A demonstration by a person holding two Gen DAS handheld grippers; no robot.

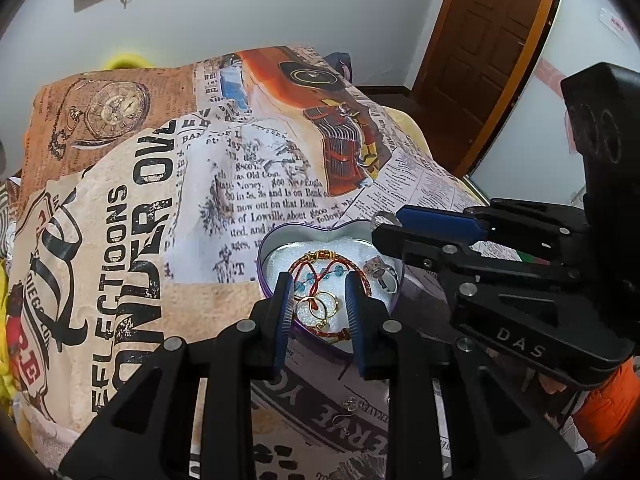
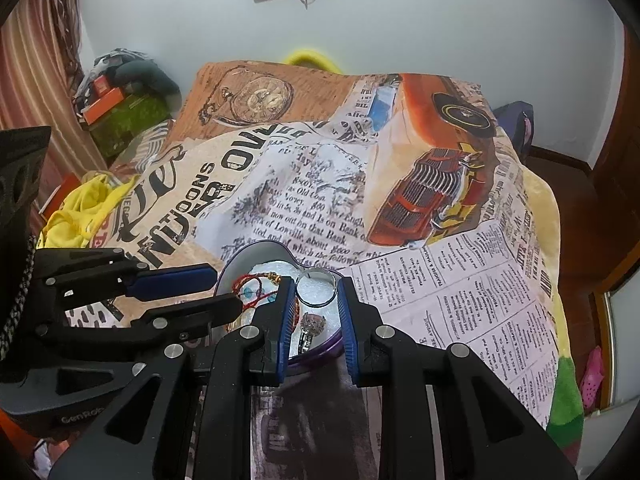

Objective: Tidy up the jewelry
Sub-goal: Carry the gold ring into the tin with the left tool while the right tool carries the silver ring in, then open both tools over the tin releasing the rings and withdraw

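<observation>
Jaws, right gripper (image 2: 314, 300): clamped on a plain silver ring (image 2: 316, 290), held at lower centre of the right wrist view, just above the far rim of the heart-shaped tin (image 2: 236, 266). Jaws, left gripper (image 1: 320, 300): apart, holding nothing, poised over the tin's near lobe at lower centre of the left wrist view.

Step in hand, as you should judge it: lowering the ring into the tin. Ease it down onto bare white padding (image 1: 280, 266) before you part the jaws; a release from height may bounce it over the rim onto the printed blanket (image 1: 120, 220). Keep the left gripper clear of the drop spot.

Tin contents: red cord bracelet (image 1: 340, 261) with blue beads; gold hoop earrings (image 1: 320, 306); stone-set ring (image 1: 380, 270).

View differences: left wrist alone shows the gold hoops plainly, plus a small hook earring (image 1: 350, 414) loose on the blanket at lower centre. Right wrist alone shows the ring's full band between the pads.
</observation>
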